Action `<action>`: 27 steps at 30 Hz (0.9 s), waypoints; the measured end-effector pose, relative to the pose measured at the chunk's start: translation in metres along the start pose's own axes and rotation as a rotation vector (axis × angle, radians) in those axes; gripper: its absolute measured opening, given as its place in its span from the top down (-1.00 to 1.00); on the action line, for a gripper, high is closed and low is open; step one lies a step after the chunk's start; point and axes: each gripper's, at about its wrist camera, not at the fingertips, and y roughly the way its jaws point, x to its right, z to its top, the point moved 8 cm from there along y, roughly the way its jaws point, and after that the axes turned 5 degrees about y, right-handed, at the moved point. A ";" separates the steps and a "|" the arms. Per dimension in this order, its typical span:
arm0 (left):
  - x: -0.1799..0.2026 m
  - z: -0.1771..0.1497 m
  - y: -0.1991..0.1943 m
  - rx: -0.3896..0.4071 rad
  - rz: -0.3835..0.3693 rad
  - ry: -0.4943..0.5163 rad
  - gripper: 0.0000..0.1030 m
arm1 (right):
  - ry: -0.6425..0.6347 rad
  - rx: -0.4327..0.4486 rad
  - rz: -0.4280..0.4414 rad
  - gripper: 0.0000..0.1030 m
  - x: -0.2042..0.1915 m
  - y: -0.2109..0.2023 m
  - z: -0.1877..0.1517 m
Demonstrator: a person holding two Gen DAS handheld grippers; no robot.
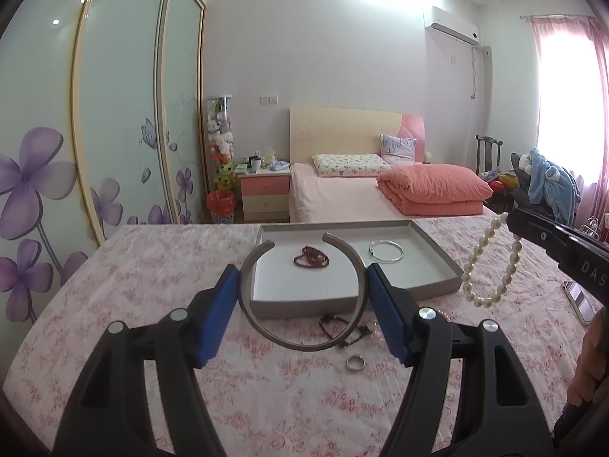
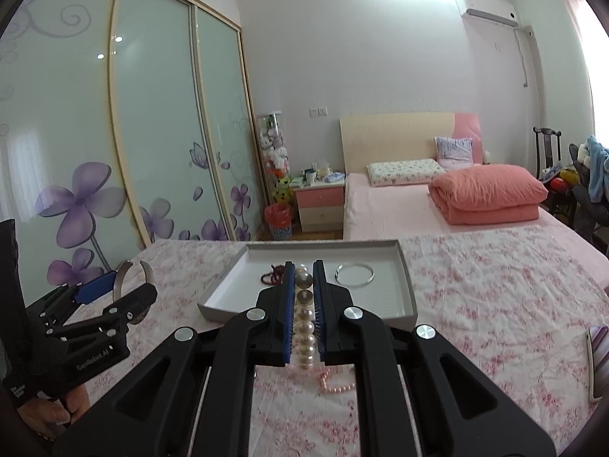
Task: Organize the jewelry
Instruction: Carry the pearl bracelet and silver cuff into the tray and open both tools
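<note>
My left gripper (image 1: 302, 270) is shut on a grey open cuff bangle (image 1: 262, 327), held level above the flowered cloth, its blue pads pressing the two sides. My right gripper (image 2: 304, 266) is shut on a white pearl bracelet (image 2: 304, 327); in the left wrist view the pearl bracelet (image 1: 491, 262) hangs in a loop from the right gripper's tip. Ahead lies a shallow grey tray (image 1: 437, 251) holding a dark red bead bracelet (image 1: 310, 259) and a thin silver bangle (image 1: 386, 251). The tray (image 2: 407, 289) sits just beyond the right fingertips.
On the cloth near the tray's front edge lie a small silver ring (image 1: 355, 362), a black bead string (image 1: 338, 323) and a pink bead string (image 2: 335, 384). A phone (image 2: 599, 361) rests at the right. A bed (image 2: 456, 205) and wardrobe (image 2: 152, 133) stand beyond.
</note>
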 end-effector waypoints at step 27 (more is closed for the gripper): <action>-0.008 0.041 0.075 0.020 0.013 0.004 -0.29 | -0.002 0.063 -0.032 0.80 0.003 0.062 0.046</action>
